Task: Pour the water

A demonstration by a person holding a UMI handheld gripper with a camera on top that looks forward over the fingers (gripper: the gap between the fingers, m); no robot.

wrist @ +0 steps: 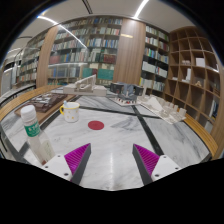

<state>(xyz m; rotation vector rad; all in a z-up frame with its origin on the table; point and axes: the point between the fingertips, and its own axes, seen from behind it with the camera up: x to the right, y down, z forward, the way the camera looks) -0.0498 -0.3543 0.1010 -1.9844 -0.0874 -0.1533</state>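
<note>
while my fingers (112, 160) stood released and empty, the bottle (34, 133), clear with a green cap, stood upright just left of them, the cream cup (70, 111) beyond.

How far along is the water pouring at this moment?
Nothing looks done yet. The gripper is open and empty, above the marble table. The bottle stands upright with its green cap on, beside the left finger, untouched. The cup sits farther ahead, near the red dot. Left to do: grasp the bottle, carry it to the cup, and pour.
</note>
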